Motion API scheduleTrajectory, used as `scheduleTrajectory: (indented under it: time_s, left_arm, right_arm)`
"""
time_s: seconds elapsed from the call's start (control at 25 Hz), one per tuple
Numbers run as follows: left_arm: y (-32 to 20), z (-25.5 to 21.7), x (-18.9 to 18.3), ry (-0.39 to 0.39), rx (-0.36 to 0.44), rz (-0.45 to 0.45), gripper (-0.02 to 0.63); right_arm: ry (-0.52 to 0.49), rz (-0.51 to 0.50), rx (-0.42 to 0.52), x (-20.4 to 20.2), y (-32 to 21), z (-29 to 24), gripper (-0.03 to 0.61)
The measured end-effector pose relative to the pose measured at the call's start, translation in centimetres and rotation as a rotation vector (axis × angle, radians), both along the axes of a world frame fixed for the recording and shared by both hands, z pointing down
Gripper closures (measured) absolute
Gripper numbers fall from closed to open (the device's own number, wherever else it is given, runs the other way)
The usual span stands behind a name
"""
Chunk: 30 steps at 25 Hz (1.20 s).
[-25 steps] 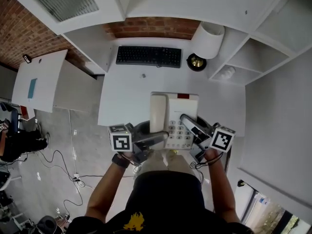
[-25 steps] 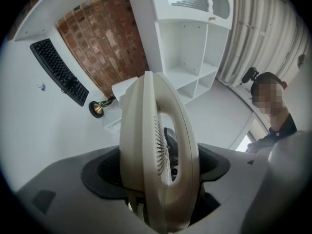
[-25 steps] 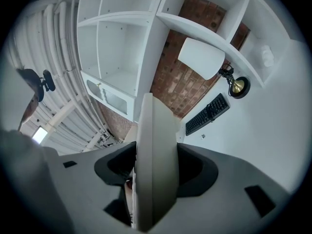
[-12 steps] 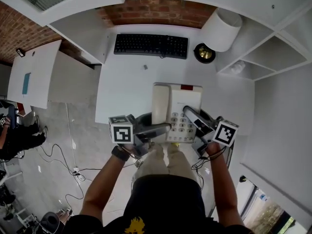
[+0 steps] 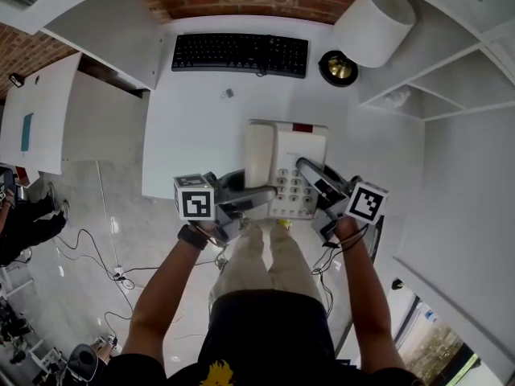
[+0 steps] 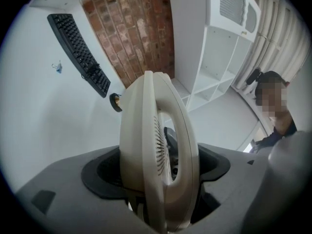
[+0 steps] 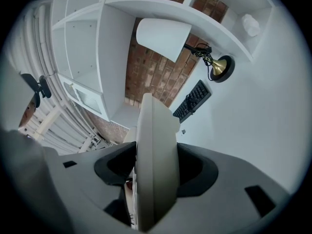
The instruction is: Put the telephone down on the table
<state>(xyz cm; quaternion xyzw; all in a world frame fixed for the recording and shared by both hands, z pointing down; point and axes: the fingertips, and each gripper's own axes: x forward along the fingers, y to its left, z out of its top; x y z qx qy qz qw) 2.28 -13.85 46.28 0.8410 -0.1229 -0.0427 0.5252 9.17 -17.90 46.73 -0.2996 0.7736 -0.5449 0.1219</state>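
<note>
In the head view the beige telephone (image 5: 286, 167) lies flat, handset on its left and keypad toward me, over the front part of the white table (image 5: 189, 139). Its near end hangs past the table's front edge. I cannot tell whether it rests on the table or hangs above it. My left gripper (image 5: 259, 199) is shut on its near-left edge and my right gripper (image 5: 310, 175) on its right side. In the left gripper view the telephone (image 6: 146, 121) stands edge-on inside my left gripper (image 6: 161, 179). In the right gripper view the telephone (image 7: 156, 126) fills my right gripper (image 7: 156, 172).
A black keyboard (image 5: 240, 53) lies at the table's back, with a small clip (image 5: 228, 93) in front of it. A white lampshade (image 5: 374, 13) hangs over a brass lamp base (image 5: 338, 67) at the back right. White shelves (image 5: 434, 79) flank the right side. Cables (image 5: 105, 248) trail on the floor.
The whole scene has shifted up in the head view and looks slightly larger. Both grippers keep the same hold on the telephone, which sits at about the same place over the table.
</note>
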Motion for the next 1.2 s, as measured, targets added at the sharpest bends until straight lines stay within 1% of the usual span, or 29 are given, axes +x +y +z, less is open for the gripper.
scheduleTrajectory:
  time_s: [0.12, 0.24, 0.4, 0.44, 0.52, 0.6, 0.68, 0.76, 0.92, 1.08, 1.2]
  left_arm:
    - [-0.6, 1.1, 0.3, 0.019, -0.001, -0.007, 0.196]
    - [-1.1, 2.3, 0.5, 0.002, -0.015, -0.005, 0.196]
    - [-1.6, 4.3, 0.7, 0.024, -0.020, -0.002, 0.196]
    - [-1.8, 4.9, 0.8, 0.020, -0.020, -0.003, 0.196]
    - [-2.2, 6.5, 0.8, 0.004, -0.041, -0.002, 0.196]
    - [-2.9, 8.6, 1.1, 0.005, -0.075, -0.005, 0.196]
    - [-3.6, 9.9, 1.2, 0.004, -0.068, -0.008, 0.196]
    - [-3.6, 10.4, 1.2, 0.005, -0.067, -0.012, 0.196]
    - [-3.2, 11.4, 1.2, 0.014, -0.106, 0.004, 0.196]
    - [-3.4, 11.7, 1.1, 0.005, -0.111, -0.002, 0.196]
    - [-3.8, 12.8, 1.2, 0.001, -0.125, -0.005, 0.196]
  right_arm:
    - [0.008, 0.005, -0.014, 0.3, -0.4, 1.5, 0.347]
    - [0.010, 0.009, -0.019, 0.5, -0.9, 2.8, 0.346]
    - [0.009, 0.015, -0.038, 0.8, -1.4, 4.6, 0.345]
    - [0.008, 0.014, -0.044, 0.8, -1.6, 5.1, 0.345]
    - [-0.001, 0.009, -0.050, 0.8, -2.2, 6.5, 0.345]
    - [-0.016, 0.008, -0.057, 0.8, -3.2, 8.6, 0.345]
    - [-0.023, 0.010, -0.072, 0.9, -3.7, 10.2, 0.345]
    - [-0.027, 0.011, -0.082, 0.9, -3.6, 10.7, 0.345]
    - [-0.033, 0.016, -0.101, 0.8, -3.5, 11.5, 0.345]
    - [-0.028, 0.020, -0.115, 0.7, -3.4, 12.0, 0.344]
    - [-0.032, 0.016, -0.120, 0.7, -3.9, 13.0, 0.342]
